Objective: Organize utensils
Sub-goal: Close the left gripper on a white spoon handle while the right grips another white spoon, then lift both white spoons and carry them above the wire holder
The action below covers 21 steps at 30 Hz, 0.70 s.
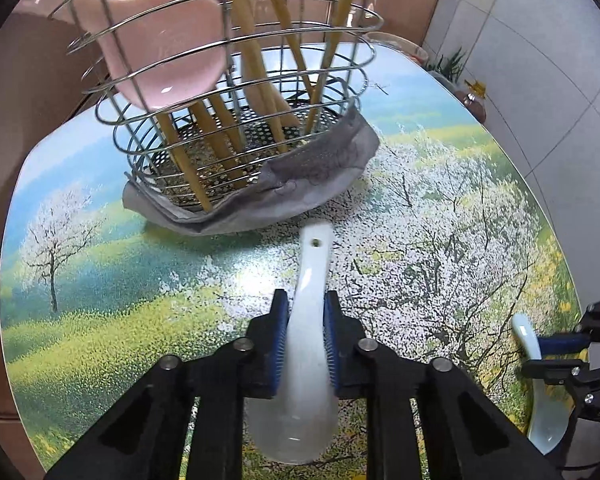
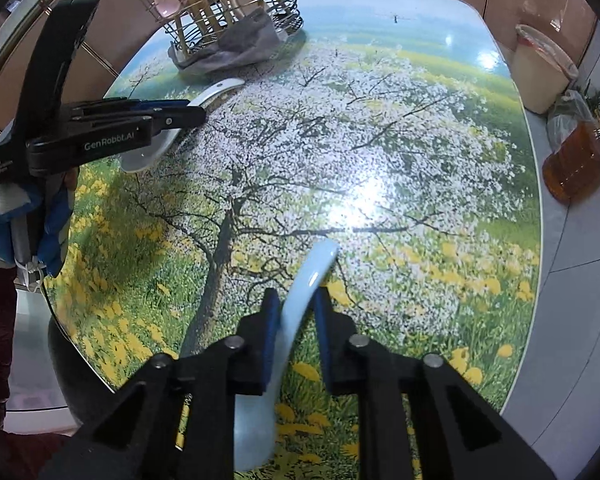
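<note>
- Printed with a blossoming tree over a green and yellow meadow, the table stood against brown panelled walls, with pale tiles along its right edge.
- I counted three ceramic spoons: one white, one pale blue, one pink.
- My left gripper had its blue pads pressed on the neck of the white spoon, jaws nearly together; the handle pointed toward the far edge and the bowl lay under the gripper body.
- My right gripper was likewise clamped on the pale blue spoon, handle toward the table's middle, near the near edge.
- Whether either spoon rested on the table or was lifted, I could not tell.
- One wire basket stood near the far left corner on a crumpled grey cloth.
- Inside the basket I saw the pink spoon leaning on the rim and several bamboo chopsticks; blur kept me from an exact count.
- Off the table's right edge stood one cream bucket and one jar of amber liquid.
- A gloved hand held the left gripper's handle.
</note>
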Tool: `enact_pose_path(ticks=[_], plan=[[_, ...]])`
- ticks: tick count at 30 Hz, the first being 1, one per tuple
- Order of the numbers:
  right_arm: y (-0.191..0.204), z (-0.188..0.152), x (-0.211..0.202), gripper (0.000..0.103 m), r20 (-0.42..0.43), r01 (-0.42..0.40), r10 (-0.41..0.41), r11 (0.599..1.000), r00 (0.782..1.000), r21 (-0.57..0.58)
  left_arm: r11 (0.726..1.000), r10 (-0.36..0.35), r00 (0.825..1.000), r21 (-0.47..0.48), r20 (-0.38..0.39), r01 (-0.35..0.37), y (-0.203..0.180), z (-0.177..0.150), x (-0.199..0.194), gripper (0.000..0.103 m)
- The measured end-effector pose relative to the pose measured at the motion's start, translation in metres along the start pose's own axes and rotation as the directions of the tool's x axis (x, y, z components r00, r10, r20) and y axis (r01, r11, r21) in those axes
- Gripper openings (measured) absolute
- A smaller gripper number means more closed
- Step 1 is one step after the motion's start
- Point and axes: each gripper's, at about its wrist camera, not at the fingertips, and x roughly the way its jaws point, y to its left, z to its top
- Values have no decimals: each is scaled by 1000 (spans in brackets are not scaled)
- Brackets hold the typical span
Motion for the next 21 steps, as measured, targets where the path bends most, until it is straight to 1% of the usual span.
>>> enact_pose_path(ticks=[3, 5, 9, 14, 19, 21], plan=[[-2, 5, 2, 10, 14, -26, 26, 1000, 1000, 9, 1000, -16, 1000, -24, 5, 16, 5, -2, -2, 16], [-5, 5, 1, 10, 30, -53, 53, 998, 998, 17, 999, -19, 999, -42, 27, 20, 8, -7, -5, 16], [-5, -1, -9, 9, 94, -100, 101, 995, 990, -15, 996, -31, 996, -81, 88, 38, 13, -19, -23, 16], [3, -7, -26, 9, 184, -140, 149, 988, 972, -61, 989, -62, 981, -121, 183, 85, 18, -35, -58, 16], [10, -19, -45, 8, 272, -163, 185, 981, 944, -101, 981, -66, 963, -159, 260, 110, 19, -41, -88, 16], [12, -21, -50, 7, 299, -164, 192, 980, 935, -117, 979, -57, 957, -173, 285, 109, 19, -45, -97, 16]])
